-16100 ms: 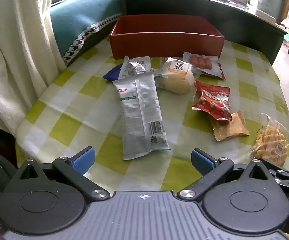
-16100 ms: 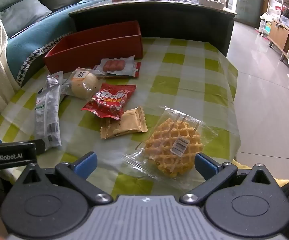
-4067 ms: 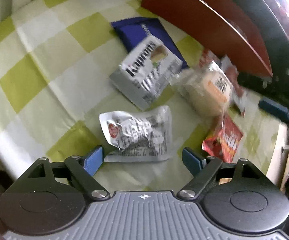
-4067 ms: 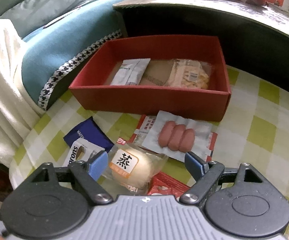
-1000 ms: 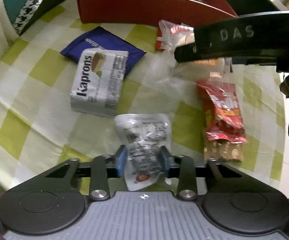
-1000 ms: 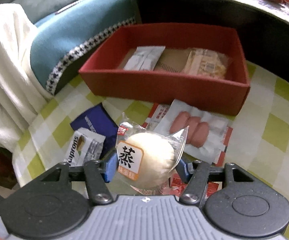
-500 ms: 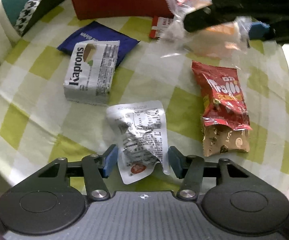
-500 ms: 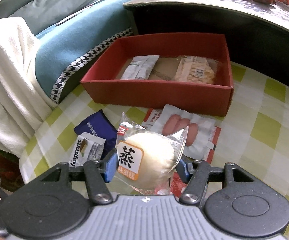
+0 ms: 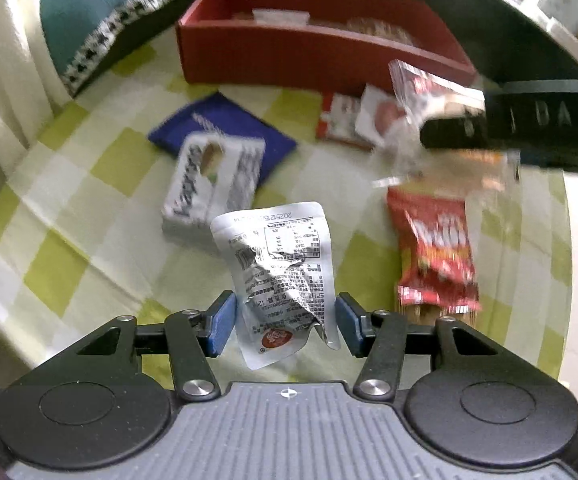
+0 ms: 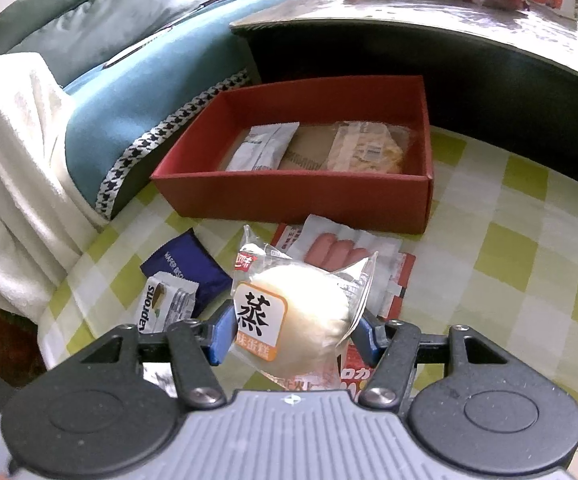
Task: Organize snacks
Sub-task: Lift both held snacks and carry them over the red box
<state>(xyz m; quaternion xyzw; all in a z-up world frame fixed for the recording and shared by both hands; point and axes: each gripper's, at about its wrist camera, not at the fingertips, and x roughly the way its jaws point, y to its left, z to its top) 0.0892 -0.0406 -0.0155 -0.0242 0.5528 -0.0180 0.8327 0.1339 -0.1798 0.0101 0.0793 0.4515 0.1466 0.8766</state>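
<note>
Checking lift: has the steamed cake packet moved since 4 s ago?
Yes. The steamed cake packet is off the cloth, up between the right gripper jaws, nearer the red box.

Since start: long silver pack, tan packet and waffle pack (image 10: pixel 369 148) off checked cloth, now lying in red box (image 10: pixel 289 196).

Left gripper (image 9: pixel 285 318): spread wide around silver pouch (image 9: pixel 281 272) few seconds back, clamped tight on it one second ago; now pads looser against pouch sides, pouch raised clear of cloth, upright between them.

Right gripper (image 10: pixel 295 334): open over bun pack (image 10: pixel 297 316) few seconds back; now clamped on it, pack lifted off cloth, carried nearer red box.
</note>
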